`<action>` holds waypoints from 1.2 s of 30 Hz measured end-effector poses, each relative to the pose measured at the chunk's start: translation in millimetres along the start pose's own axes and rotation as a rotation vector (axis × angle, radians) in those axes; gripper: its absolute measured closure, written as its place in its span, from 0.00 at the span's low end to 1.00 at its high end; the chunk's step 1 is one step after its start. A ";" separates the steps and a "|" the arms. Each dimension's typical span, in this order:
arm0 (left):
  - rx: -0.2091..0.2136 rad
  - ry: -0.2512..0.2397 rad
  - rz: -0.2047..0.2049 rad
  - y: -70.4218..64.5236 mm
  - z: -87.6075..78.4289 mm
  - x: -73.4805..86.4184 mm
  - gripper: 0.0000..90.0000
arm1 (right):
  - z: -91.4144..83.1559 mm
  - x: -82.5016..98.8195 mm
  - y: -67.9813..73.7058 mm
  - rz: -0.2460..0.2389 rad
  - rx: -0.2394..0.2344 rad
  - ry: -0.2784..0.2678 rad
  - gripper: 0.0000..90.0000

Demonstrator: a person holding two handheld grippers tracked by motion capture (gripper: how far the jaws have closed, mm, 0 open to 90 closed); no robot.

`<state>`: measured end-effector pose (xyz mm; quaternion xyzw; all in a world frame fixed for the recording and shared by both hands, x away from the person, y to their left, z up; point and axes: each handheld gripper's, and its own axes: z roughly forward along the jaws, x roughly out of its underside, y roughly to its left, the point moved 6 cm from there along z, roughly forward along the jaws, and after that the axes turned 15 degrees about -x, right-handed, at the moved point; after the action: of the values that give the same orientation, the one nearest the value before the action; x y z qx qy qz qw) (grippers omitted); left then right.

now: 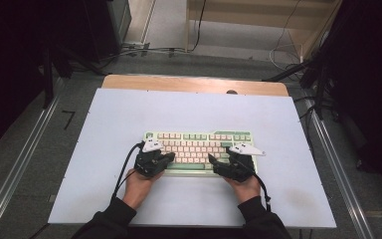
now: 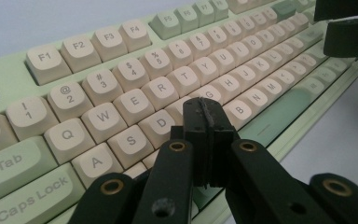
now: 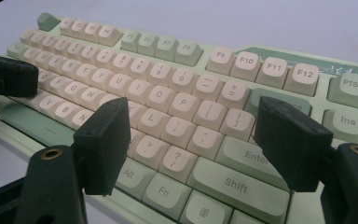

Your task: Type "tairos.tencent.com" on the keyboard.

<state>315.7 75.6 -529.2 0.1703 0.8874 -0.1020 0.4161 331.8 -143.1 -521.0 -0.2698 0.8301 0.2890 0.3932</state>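
Pale green plastic forms the case of a keyboard (image 1: 199, 152) that lies flat near the middle of a white, matte desk (image 1: 104, 129), slightly toward the person's edge. Its keycaps are mostly cream, with rounded, sculpted tops and dark legends; the modifier keys, such as Tab, Caps Lock, Shift and Enter, and the long space bar are green. The left gripper (image 1: 166, 158), black and angular with brass-coloured pivot bushings, hovers over the keyboard's lower left; in the left gripper view its two jaws are pressed together, their tips above the D–G keys (image 2: 200, 100), pinching nothing. The right gripper (image 1: 213, 162) sits over the lower right corner; in the right gripper view its blocky jaws stand spread wide, framing the punctuation keys and Enter (image 3: 247, 156). A grey three-cornered plate tops each gripper, and a black cable (image 1: 124, 167) trails from the left gripper.
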 end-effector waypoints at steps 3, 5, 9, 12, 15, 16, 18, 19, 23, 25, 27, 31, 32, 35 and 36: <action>-0.004 0.009 0.003 -0.4 0.8 0.4 1.00 | -0.3 0.2 -0.1 0.002 -0.001 0.000 0.28; -0.004 0.015 0.003 -0.1 2.2 1.7 1.00 | -0.5 0.3 -0.3 0.001 0.001 0.000 0.28; 0.001 0.016 -0.003 -0.1 1.6 1.5 1.00 | -0.8 0.7 -0.1 0.001 0.002 0.002 0.28; 0.008 -0.006 -0.019 0.9 -1.3 -1.0 1.00 | -1.0 0.6 -0.3 -0.001 0.002 0.001 0.28; 0.011 -0.023 -0.032 1.9 -4.1 -3.0 0.98 | -1.0 0.6 -0.7 -0.002 0.002 -0.001 0.28; 0.015 -0.027 -0.036 2.1 -4.6 -3.3 0.98 | -1.0 0.6 -0.7 -0.002 0.002 -0.001 0.28; 0.020 -0.035 -0.045 2.3 -5.6 -3.9 0.93 | -1.0 0.7 -0.5 -0.002 0.002 0.001 0.28; 0.029 -0.038 -0.050 1.9 -5.8 -4.1 0.89 | -0.9 0.9 -0.3 0.000 0.003 0.003 0.28; 0.039 -0.054 -0.063 1.1 -7.1 -5.0 0.73 | -0.8 0.9 -0.1 -0.004 0.005 0.004 0.28; 0.030 -0.063 -0.066 1.6 -7.7 -5.7 0.65 | -0.8 0.9 -0.3 -0.004 0.005 0.003 0.28; 0.021 -0.069 -0.072 2.4 -7.8 -6.6 0.57 | -0.7 1.0 -0.5 -0.005 0.005 0.003 0.28; 0.009 -0.084 -0.079 4.3 -8.2 -8.5 0.48 | -1.3 1.1 -0.5 -0.006 0.005 0.002 0.28; 0.006 -0.084 -0.081 5.0 -8.0 -9.0 0.47 | -1.5 1.3 -0.6 -0.006 0.006 0.002 0.28; -0.018 -0.090 -0.088 9.0 -7.0 -10.9 0.40 | -2.5 2.1 -0.9 -0.001 0.009 0.002 0.28; -0.025 -0.092 -0.093 10.2 -6.8 -11.5 0.38 | -3.1 2.5 -1.4 -0.004 0.009 0.003 0.28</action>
<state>321.7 84.7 -516.5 0.1187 0.8756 -0.1180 0.4532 329.8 -146.8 -521.8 -0.2699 0.8314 0.2840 0.3939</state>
